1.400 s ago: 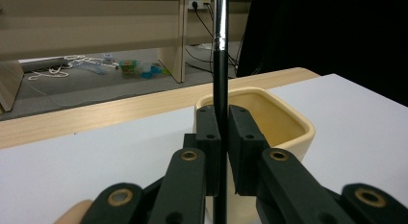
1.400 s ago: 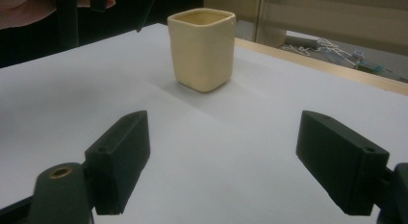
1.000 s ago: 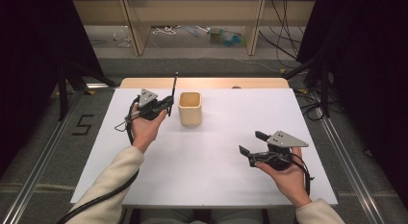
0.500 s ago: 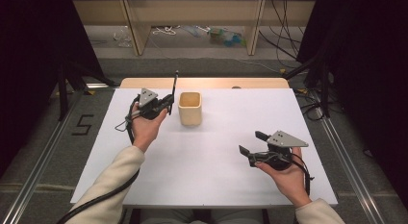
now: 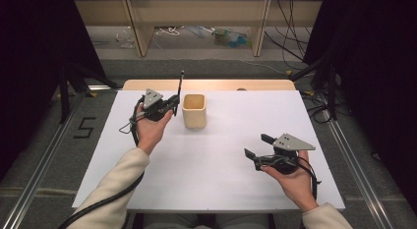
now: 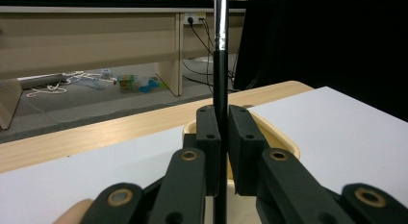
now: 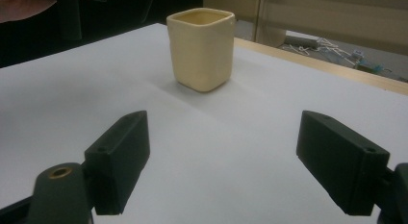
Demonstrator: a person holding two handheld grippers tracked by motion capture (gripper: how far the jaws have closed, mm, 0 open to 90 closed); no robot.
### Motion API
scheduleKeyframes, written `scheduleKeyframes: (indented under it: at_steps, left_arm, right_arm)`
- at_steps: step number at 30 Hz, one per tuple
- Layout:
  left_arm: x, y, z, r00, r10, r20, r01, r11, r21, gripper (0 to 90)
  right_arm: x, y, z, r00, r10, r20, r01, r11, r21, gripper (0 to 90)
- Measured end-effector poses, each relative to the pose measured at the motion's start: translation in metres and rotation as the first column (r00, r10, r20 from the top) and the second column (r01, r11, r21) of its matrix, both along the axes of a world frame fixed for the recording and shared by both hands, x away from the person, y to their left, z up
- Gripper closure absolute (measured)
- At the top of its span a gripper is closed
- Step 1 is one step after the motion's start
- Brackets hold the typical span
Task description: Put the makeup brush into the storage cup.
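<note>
A cream square cup (image 5: 194, 111) stands upright on the white table top (image 5: 221, 180), toward the back and left of centre. Just left of it, my left gripper (image 5: 173, 102) is shut on a thin black brush handle (image 5: 181, 84) that points straight up. In the left gripper view the two pads pinch the handle (image 6: 221, 65) below its silver ferrule, with the cup rim (image 6: 284, 144) right behind them. At the front right, my right gripper (image 5: 255, 145) hovers open over the table, nothing between its fingers. It faces the cup (image 7: 202, 48) from a distance in the right gripper view.
A wooden strip (image 5: 211, 84) runs along the table's far edge. Beyond it are pale bench legs (image 5: 137, 27) and loose cables and small items on the floor (image 5: 226, 37). Black curtains close both sides. A "5" mark (image 5: 84, 127) is on the floor at left.
</note>
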State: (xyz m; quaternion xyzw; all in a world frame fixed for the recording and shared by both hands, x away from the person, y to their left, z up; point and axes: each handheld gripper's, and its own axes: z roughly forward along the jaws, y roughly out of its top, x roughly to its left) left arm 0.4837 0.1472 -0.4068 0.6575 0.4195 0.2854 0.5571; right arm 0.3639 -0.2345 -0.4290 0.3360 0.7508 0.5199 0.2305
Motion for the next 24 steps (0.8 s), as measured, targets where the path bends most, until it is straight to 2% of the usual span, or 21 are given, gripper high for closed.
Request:
scheduleKeyframes:
  at_steps: [13, 14, 15, 24]
  left_arm:
    - [0.0005, -0.0011, 0.0035, 0.9999, -0.002, 0.017, 0.002, 1.0000, -0.008, 83.8]
    - [0.0006, -0.0011, 0.0036, 0.9998, -0.001, 0.018, 0.002, 0.9999, -0.010, 83.7]
    - [0.0009, -0.0010, 0.0038, 0.9998, -0.002, 0.018, 0.002, 0.9999, -0.011, 83.8]
    - [0.0023, -0.0023, 0.0057, 0.9994, -0.007, 0.033, 0.007, 0.9998, -0.019, 83.7]
  right_arm:
    - [-0.0001, 0.0001, 0.0001, 1.0000, 0.002, 0.002, -0.002, 1.000, 0.001, 20.2]
    - [-0.0014, -0.0012, 0.0016, 0.9999, -0.001, -0.014, 0.000, 1.000, -0.018, 20.2]
    - [-0.0005, -0.0005, 0.0006, 1.0000, 0.003, -0.001, -0.003, 1.000, -0.004, 20.2]
    - [-0.0003, -0.0002, 0.0003, 1.0000, 0.002, 0.002, -0.002, 1.000, 0.000, 20.2]
